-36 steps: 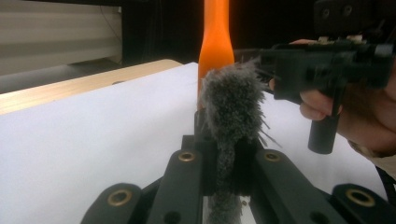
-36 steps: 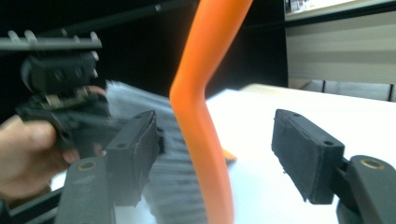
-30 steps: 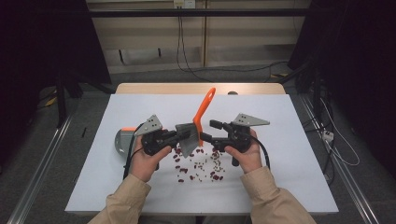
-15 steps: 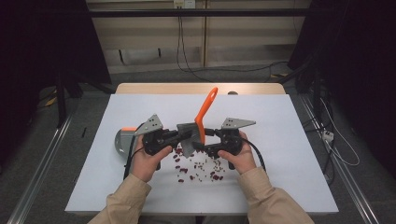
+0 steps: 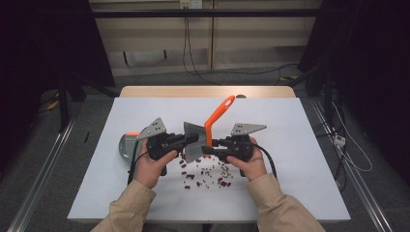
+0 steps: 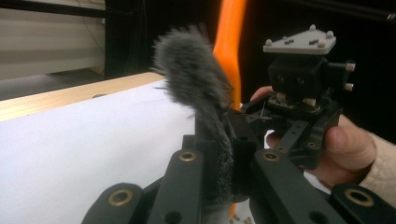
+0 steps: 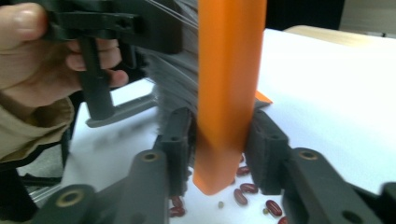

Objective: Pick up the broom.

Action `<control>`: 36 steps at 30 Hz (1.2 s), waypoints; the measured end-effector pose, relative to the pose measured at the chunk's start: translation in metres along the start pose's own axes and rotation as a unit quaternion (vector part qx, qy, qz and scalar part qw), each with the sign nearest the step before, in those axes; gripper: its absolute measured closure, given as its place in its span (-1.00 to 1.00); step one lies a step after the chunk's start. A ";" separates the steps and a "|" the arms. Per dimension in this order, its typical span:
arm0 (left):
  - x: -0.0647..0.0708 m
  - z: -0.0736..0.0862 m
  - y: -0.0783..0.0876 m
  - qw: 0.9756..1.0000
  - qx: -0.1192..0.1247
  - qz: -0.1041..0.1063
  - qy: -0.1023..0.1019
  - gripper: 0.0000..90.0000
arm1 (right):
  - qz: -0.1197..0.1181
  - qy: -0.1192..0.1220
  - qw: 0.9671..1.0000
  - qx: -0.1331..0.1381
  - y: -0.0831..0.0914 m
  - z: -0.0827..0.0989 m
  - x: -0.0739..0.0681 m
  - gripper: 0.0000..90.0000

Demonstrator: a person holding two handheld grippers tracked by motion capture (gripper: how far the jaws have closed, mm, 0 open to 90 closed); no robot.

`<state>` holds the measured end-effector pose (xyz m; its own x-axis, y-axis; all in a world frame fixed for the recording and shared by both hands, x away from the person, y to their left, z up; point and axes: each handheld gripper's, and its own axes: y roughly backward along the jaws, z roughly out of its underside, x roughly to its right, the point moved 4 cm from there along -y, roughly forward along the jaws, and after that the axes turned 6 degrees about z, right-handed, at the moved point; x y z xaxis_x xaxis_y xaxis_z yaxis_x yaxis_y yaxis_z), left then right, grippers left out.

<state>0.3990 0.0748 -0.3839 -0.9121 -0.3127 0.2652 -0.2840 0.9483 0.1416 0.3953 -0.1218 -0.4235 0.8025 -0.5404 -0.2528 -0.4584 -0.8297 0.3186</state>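
A hand brush with an orange handle (image 5: 220,116) and grey bristles (image 5: 193,140) stands tilted over scattered red beans (image 5: 203,174) on the white table. My left gripper (image 5: 192,143) is shut on the bristle head (image 6: 191,65), its jaws pinching the grey hairs. My right gripper (image 5: 209,147) has just been closing, and its pads now press both sides of the orange handle (image 7: 229,84) near the lower end. The two grippers face each other, almost touching. In the left gripper view, the right gripper (image 6: 299,107) sits just behind the handle (image 6: 229,42).
A grey dustpan (image 5: 126,144) with an orange edge lies left of my left hand. Beans (image 7: 252,186) lie under the handle's end. The white sheet (image 5: 300,125) has free room to the right and at the back; a wooden edge (image 5: 208,92) borders its far side.
The right gripper's jaws, wide apart beside the handle before, have shut on the orange handle. The left gripper and the brush have stayed where they were.
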 end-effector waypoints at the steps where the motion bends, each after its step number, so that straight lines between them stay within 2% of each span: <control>1: 0.000 0.000 0.001 1.000 0.001 -0.001 -0.002 0.91 | -0.003 0.001 1.000 0.005 0.002 0.000 0.000 0.47; 3: -0.001 -0.001 0.001 1.000 0.003 0.000 0.000 0.91 | -0.011 -0.004 1.000 0.008 0.004 -0.002 0.000 0.51; 7: -0.002 0.000 0.002 1.000 0.003 0.001 0.000 0.90 | -0.008 -0.008 1.000 0.011 0.006 -0.003 0.000 0.53; 10: -0.004 0.002 0.002 1.000 0.005 0.000 0.002 0.89 | -0.013 -0.015 1.000 0.013 0.008 -0.003 0.001 0.53; 13: -0.004 0.002 0.002 1.000 0.011 0.002 0.008 0.89 | -0.019 -0.033 0.999 0.024 0.007 -0.004 0.002 0.51; 21: -0.002 0.002 0.000 1.000 0.017 0.005 0.011 0.90 | -0.026 -0.047 0.998 0.037 0.006 -0.002 0.003 0.48; 22: -0.002 0.003 -0.001 1.000 0.015 0.003 0.011 0.89 | -0.029 -0.047 0.998 0.034 0.006 -0.002 0.003 0.51; 24: -0.003 0.004 -0.001 1.000 0.012 0.004 0.012 0.88 | -0.014 -0.031 0.999 0.029 0.007 -0.002 0.002 0.54; 27: -0.004 0.005 -0.001 1.000 0.011 0.002 0.018 0.86 | -0.004 -0.027 1.000 0.015 0.009 -0.004 0.000 0.55; 31: -0.006 0.007 -0.001 1.000 0.005 -0.006 0.017 0.81 | 0.008 -0.021 1.000 0.015 0.012 -0.007 0.000 0.55; 36: -0.006 0.008 -0.001 1.000 -0.003 -0.007 0.015 0.79 | 0.005 -0.023 1.000 0.017 0.014 -0.007 0.002 0.55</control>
<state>0.4026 0.0764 -0.3938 -0.8989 -0.3271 0.2916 -0.2945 0.9437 0.1507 0.3927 -0.1334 -0.4130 0.7799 -0.5540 -0.2913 -0.4795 -0.8279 0.2909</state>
